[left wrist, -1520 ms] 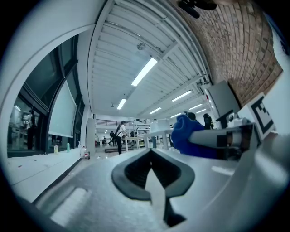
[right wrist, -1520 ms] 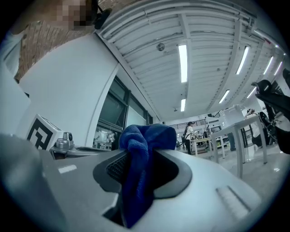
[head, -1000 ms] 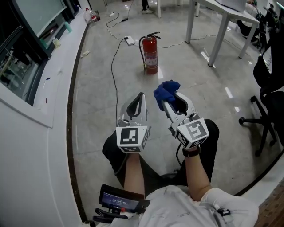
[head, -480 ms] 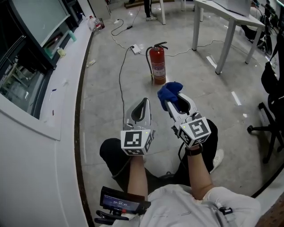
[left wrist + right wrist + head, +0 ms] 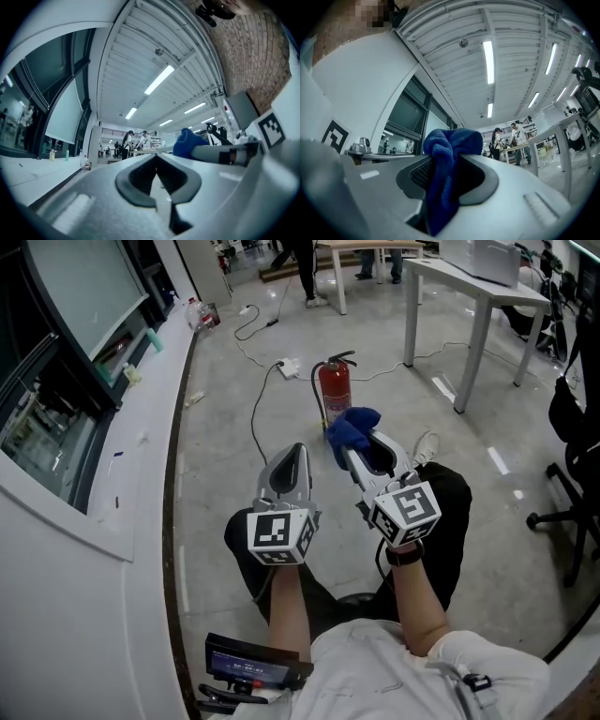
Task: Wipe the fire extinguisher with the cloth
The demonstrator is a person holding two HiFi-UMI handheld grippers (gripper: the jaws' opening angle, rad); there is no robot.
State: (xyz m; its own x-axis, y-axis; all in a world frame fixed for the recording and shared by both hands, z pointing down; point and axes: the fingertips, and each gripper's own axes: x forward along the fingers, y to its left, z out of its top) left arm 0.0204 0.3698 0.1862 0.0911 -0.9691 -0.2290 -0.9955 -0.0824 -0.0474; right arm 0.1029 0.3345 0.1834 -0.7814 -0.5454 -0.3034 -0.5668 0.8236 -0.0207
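Observation:
A red fire extinguisher (image 5: 334, 388) stands upright on the grey floor, just beyond my right gripper's tip. My right gripper (image 5: 349, 448) is shut on a blue cloth (image 5: 352, 427), which bunches at the jaw tips and partly covers the extinguisher's base in the head view. In the right gripper view the cloth (image 5: 446, 164) hangs between the jaws of my right gripper (image 5: 449, 154). My left gripper (image 5: 296, 454) is shut with nothing in it and sits left of the right one; its own view shows my left gripper (image 5: 156, 158) beside the cloth (image 5: 187, 143). Both point forward and up.
A white power strip (image 5: 286, 367) and black cables lie by the extinguisher. A long white counter (image 5: 112, 456) runs along the left. White table legs (image 5: 469, 343) stand at back right, an office chair (image 5: 574, 456) at far right. People stand far behind.
The view has drawn closer to the extinguisher; the cloth's tip now overlaps its base. Both grippers keep their pose and the right one keeps hold of the cloth.

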